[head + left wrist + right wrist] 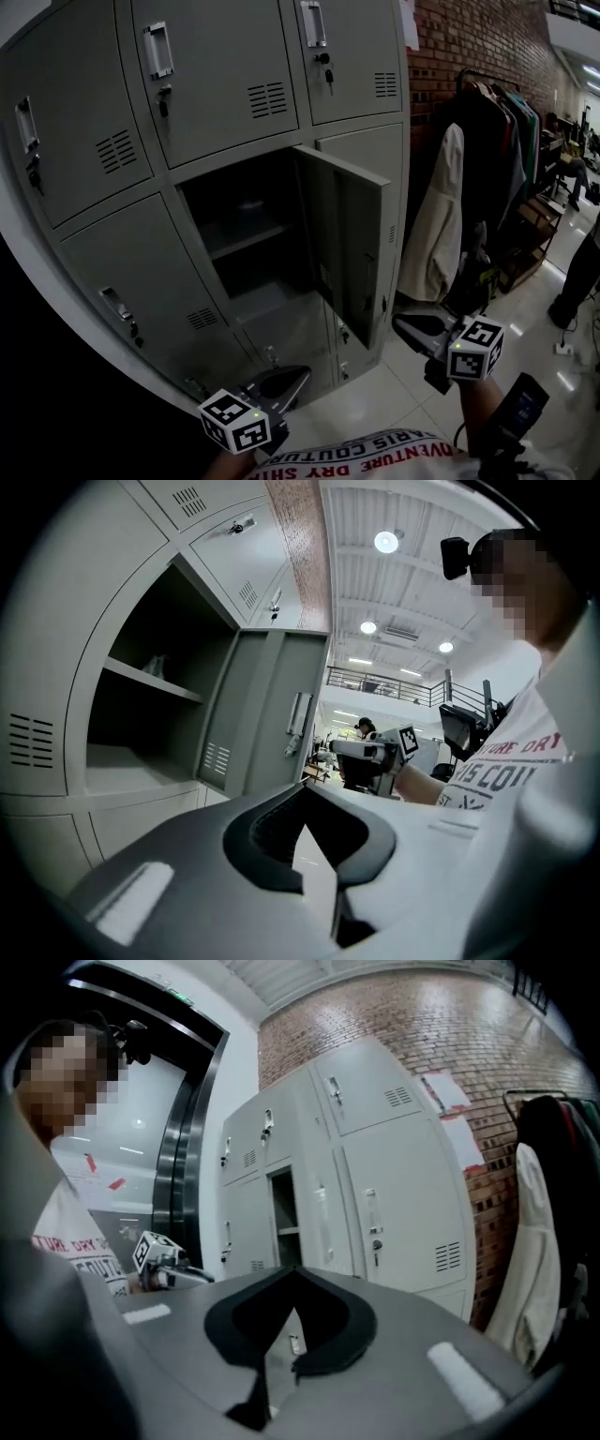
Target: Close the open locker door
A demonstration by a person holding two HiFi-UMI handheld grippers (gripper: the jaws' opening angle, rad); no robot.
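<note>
Head view: one locker door (352, 244) open; left hand-held gripper (281, 386), right hand-held gripper (418, 331), two total, both closed, empty.

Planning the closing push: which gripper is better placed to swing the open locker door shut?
Right. The right gripper sits just past the free edge of the open door, toward its outer side, so it can likely push it shut. The left gripper is low, before the lower lockers, on the inner side.
</note>
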